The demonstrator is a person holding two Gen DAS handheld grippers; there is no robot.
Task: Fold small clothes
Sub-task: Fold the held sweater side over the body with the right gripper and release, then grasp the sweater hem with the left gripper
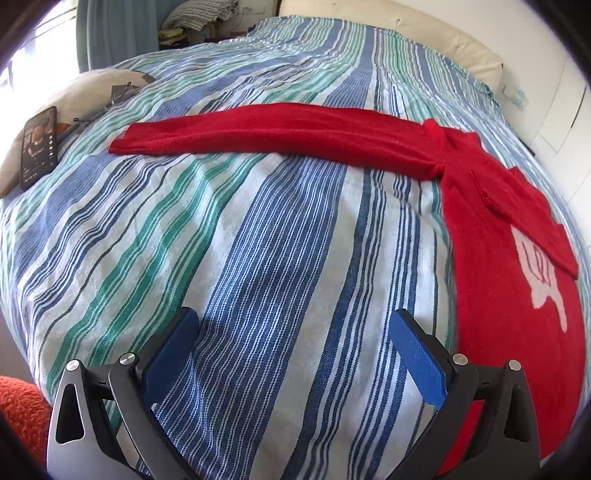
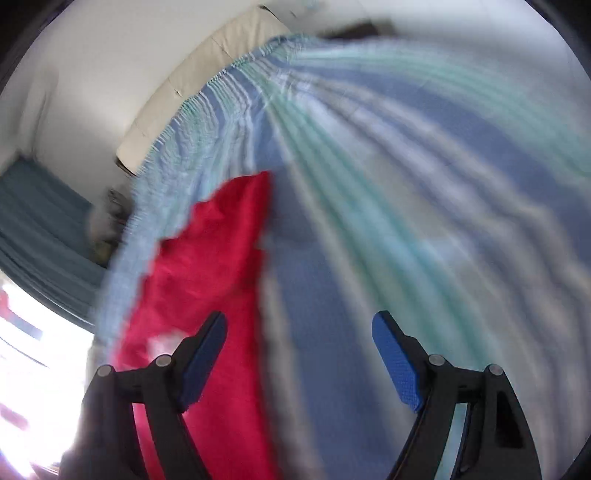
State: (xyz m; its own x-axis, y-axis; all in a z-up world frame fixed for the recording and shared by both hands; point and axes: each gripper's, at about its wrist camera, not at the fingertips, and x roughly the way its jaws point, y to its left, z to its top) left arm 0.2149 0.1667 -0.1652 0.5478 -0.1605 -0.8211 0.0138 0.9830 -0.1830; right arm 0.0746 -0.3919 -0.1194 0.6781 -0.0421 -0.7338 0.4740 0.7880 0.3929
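A small red sweater [image 1: 502, 236] lies flat on the striped bedspread [image 1: 258, 240]. One long sleeve [image 1: 266, 136] stretches out to the left across the bed. The other sleeve is folded over the body, above a pale pink motif [image 1: 543, 273]. My left gripper [image 1: 293, 325] hovers open over bare bedspread, left of the sweater's body, nothing between its blue pads. In the blurred right wrist view, my right gripper [image 2: 299, 325] is open and empty above the bedspread [image 2: 406, 184]. The red sweater [image 2: 207, 277] lies under and beyond its left finger [image 2: 205, 354].
A phone [image 1: 38, 147] leans on a beige pillow [image 1: 92, 92] at the bed's left side. A cream headboard [image 1: 399, 33] and white wall bound the far edge. An orange fuzzy thing [image 1: 22, 410] sits at lower left. Folded linens [image 1: 199, 16] are stacked beyond the bed.
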